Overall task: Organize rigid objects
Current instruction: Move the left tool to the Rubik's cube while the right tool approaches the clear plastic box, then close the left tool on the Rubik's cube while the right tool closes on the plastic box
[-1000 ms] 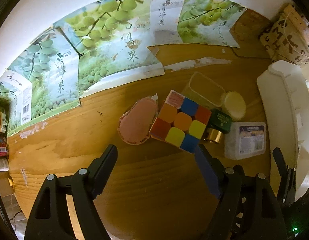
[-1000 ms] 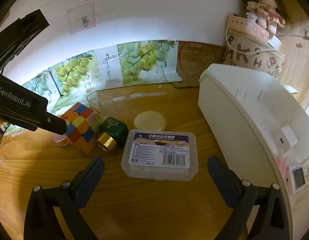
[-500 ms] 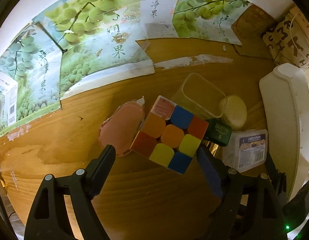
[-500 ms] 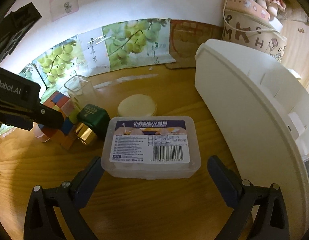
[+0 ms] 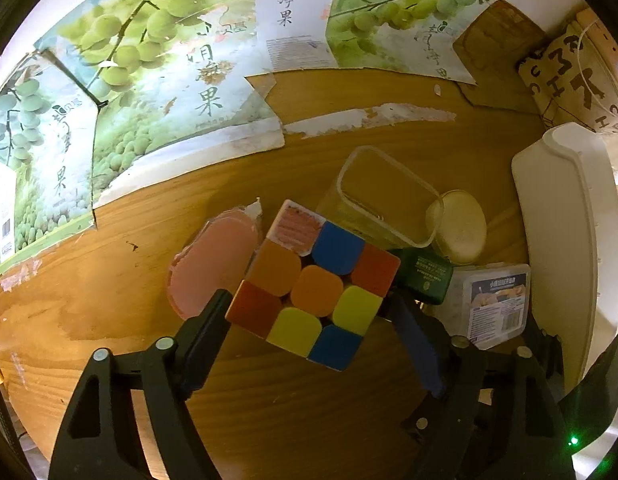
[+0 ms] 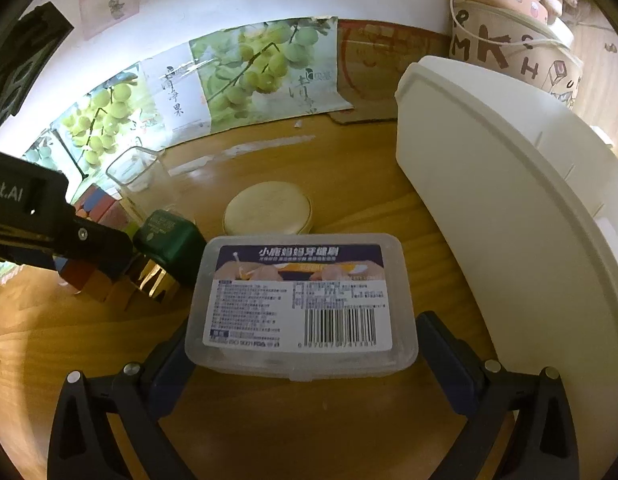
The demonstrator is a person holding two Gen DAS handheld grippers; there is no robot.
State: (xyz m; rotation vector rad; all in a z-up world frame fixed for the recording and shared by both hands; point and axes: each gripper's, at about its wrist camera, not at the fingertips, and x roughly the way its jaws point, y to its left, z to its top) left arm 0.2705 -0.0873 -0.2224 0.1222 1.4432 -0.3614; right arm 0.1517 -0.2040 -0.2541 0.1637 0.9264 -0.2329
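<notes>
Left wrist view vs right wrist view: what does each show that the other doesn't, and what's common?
Left wrist only: the cube's coloured top face between the closing left gripper, pads not clearly pressing yet; a pink oval lid beside it.

Right wrist only: the right gripper straddling the labelled plastic box; a doll on the lettered basket.

Both: clear container, round cream lid, green bottle, white bin, grape cartons.

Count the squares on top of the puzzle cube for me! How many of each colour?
Top face of the puzzle cube, seen from the left wrist camera:
Orange: 2
Blue: 2
Yellow: 2
Red: 2
Worn pinkish-white: 1
Total: 9
</notes>
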